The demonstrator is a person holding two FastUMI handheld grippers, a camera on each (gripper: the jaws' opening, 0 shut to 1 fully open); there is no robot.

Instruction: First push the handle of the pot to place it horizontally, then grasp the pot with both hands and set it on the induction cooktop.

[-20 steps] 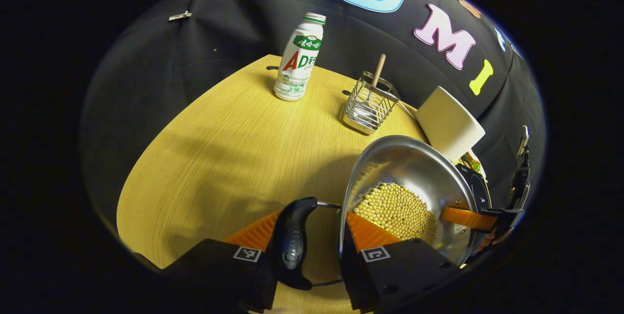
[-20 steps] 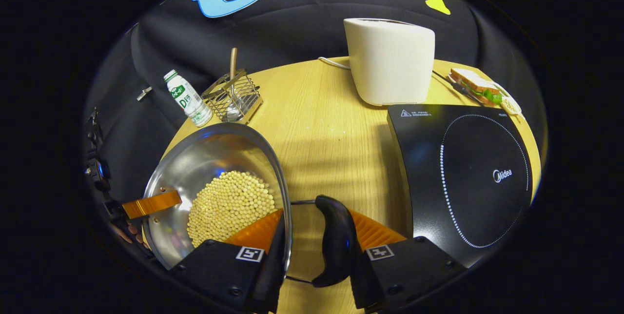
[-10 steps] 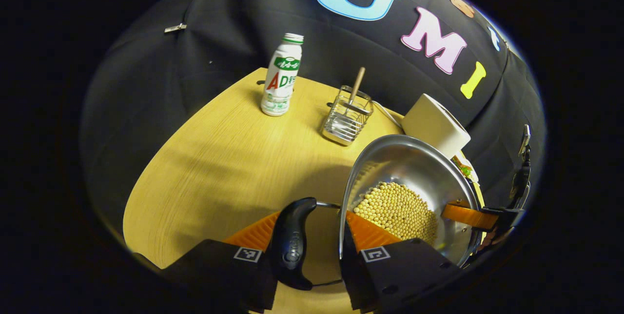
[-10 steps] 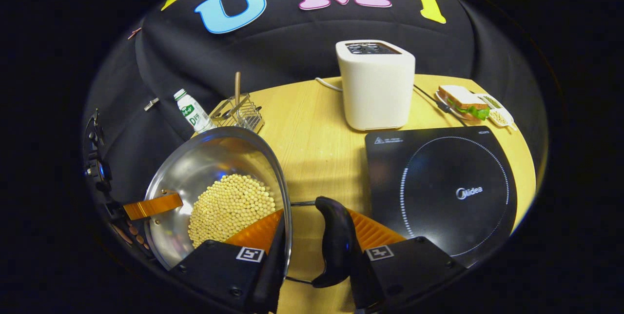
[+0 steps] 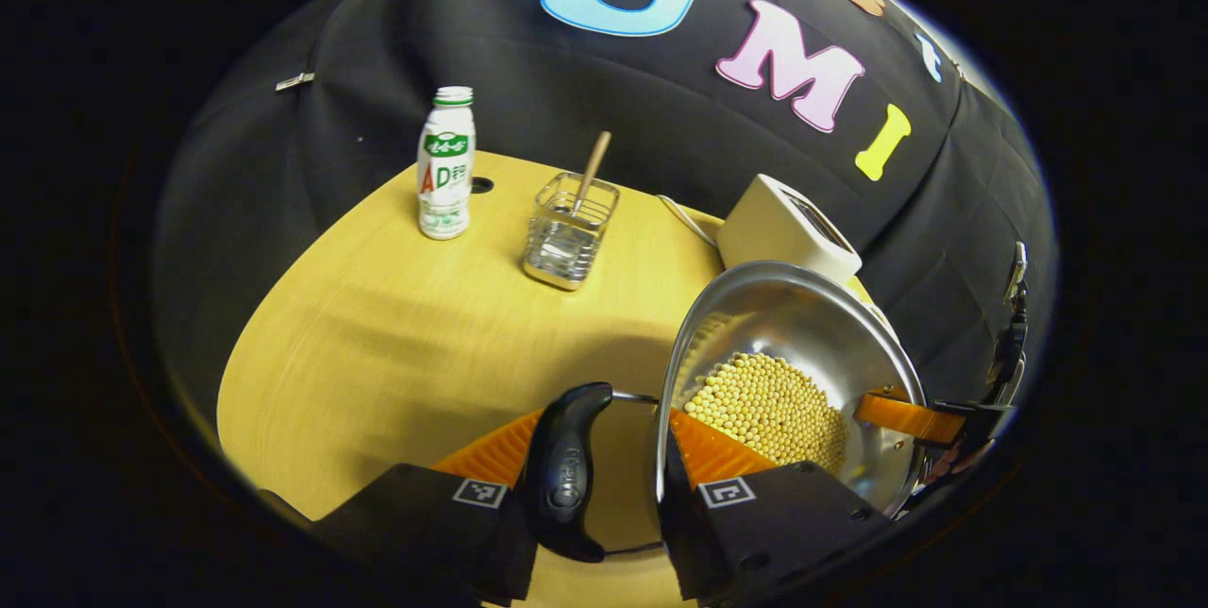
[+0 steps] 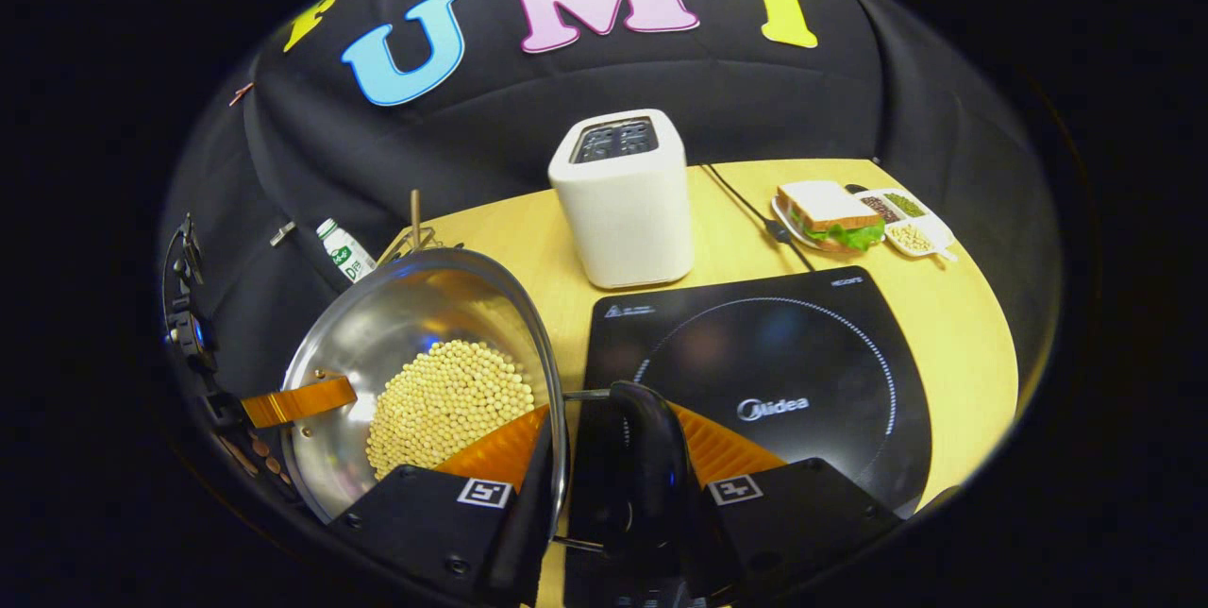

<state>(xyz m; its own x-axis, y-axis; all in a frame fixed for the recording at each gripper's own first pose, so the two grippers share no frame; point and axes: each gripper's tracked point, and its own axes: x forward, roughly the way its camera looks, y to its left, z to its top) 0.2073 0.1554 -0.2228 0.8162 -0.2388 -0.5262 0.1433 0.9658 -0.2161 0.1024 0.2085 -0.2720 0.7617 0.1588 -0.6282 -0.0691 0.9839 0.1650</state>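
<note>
A steel pot [image 5: 802, 325] part-filled with small yellow beans hangs in the air between both grippers. My left gripper [image 5: 606, 429] is shut on the pot's left black handle [image 5: 566, 471], one finger outside it and one inside the pot wall. In the right gripper view, my right gripper [image 6: 609, 424] is shut the same way on the pot's right handle [image 6: 651, 466] beside the pot [image 6: 406, 325]. The black induction cooktop [image 6: 802, 353] lies just below and ahead of that handle. Across the beans, the left gripper's finger [image 6: 297, 400] shows at the far rim.
A white toaster [image 6: 623, 202] stands behind the cooktop, its cord running back. A plate with a sandwich [image 6: 830, 216] and a small dish [image 6: 906, 221] sit at the back right. A milk bottle [image 5: 445, 164] and a wire caddy [image 5: 566, 230] holding a utensil stand back left on the wooden table [image 5: 396, 344].
Both grippers have carried the pot up and to the right. The cooktop has slid from the right of the right gripper view to under the right handle. The grip is unchanged.
</note>
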